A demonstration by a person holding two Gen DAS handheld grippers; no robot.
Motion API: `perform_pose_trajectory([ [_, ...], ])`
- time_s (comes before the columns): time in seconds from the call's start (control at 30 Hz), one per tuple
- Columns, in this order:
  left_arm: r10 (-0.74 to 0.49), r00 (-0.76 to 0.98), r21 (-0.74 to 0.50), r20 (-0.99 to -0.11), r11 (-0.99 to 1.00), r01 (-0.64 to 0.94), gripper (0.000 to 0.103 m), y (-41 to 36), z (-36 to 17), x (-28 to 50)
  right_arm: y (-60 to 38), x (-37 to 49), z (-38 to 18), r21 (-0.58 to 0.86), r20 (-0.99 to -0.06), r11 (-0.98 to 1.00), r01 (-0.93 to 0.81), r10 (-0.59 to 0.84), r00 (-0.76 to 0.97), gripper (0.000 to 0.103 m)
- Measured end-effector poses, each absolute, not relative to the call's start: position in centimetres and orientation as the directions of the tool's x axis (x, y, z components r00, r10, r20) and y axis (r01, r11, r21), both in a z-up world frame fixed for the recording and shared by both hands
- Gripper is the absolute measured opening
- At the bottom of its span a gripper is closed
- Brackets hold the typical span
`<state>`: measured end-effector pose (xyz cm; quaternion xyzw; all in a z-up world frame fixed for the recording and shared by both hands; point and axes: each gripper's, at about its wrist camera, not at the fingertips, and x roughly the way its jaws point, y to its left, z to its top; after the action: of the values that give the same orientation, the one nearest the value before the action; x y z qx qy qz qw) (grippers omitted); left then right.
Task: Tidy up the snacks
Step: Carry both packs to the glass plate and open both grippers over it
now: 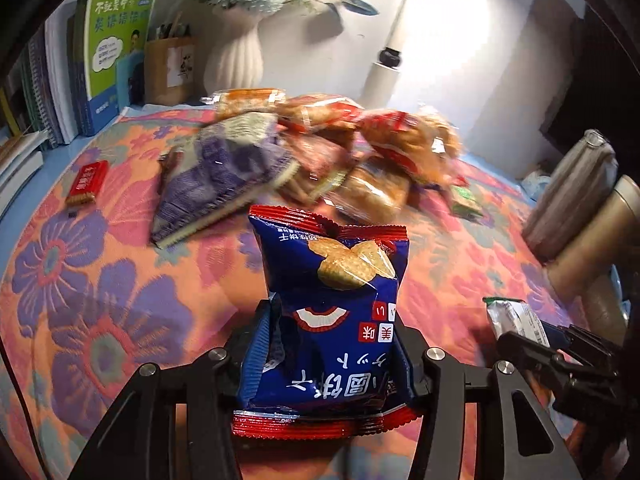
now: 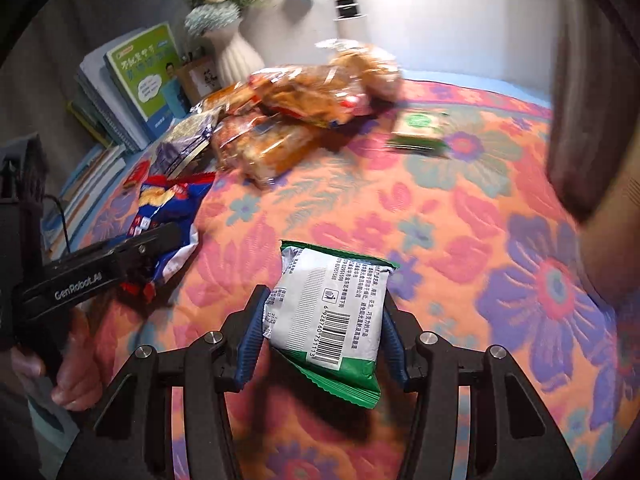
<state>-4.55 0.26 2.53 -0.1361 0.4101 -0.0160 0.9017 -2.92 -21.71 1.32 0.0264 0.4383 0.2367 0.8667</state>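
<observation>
My left gripper (image 1: 332,344) is shut on a blue cracker packet (image 1: 332,300) with red crimped ends, held above the flowered cloth. My right gripper (image 2: 322,324) is shut on a green and white snack packet (image 2: 328,312), barcode side up. In the right wrist view the left gripper (image 2: 160,240) and its blue packet (image 2: 168,208) show at the left. In the left wrist view the green packet (image 1: 514,318) shows at the right. A pile of orange bread packets (image 1: 352,148) and a purple packet (image 1: 216,184) lie further back.
A small red packet (image 1: 86,182) lies at the left, a green box (image 2: 420,130) at the right of the pile. Books (image 1: 104,60), a pen holder (image 1: 170,70) and a white vase (image 1: 236,60) line the back. A flowered cloth (image 1: 100,280) covers the table.
</observation>
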Motion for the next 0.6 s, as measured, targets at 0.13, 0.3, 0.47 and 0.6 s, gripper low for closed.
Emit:
perform_pose_trajectory([
  [0.13, -0.189, 0.649, -0.273, -0.737, 0.962, -0.030, 0.051, -2.8, 3.1, -5.1, -24.1, -4.1, 2.4, 0.274, -0.725, 0.892, -0.361, 0.438, 0.532, 0.050],
  [0.3, -0.252, 0.651, -0.274, -0.716, 0.959, 0.071, 0.051, -7.3, 5.1, -5.6, -27.4, -5.7, 4.7, 0.255, -0.698, 0.910, -0.327, 0.407, 0.589, 0.050],
  [0.47, -0.330, 0.646, -0.270, -0.688, 0.943, 0.194, 0.051, -12.9, 7.7, -6.1, -32.1, -7.6, 7.7, 0.237, -0.649, 0.936, -0.260, 0.351, 0.675, 0.050],
  [0.6, -0.402, 0.628, -0.274, -0.666, 0.915, 0.296, 0.051, -17.5, 9.6, -6.1, -36.9, -9.2, 10.1, 0.187, -0.605, 0.971, -0.151, 0.235, 0.761, 0.050],
])
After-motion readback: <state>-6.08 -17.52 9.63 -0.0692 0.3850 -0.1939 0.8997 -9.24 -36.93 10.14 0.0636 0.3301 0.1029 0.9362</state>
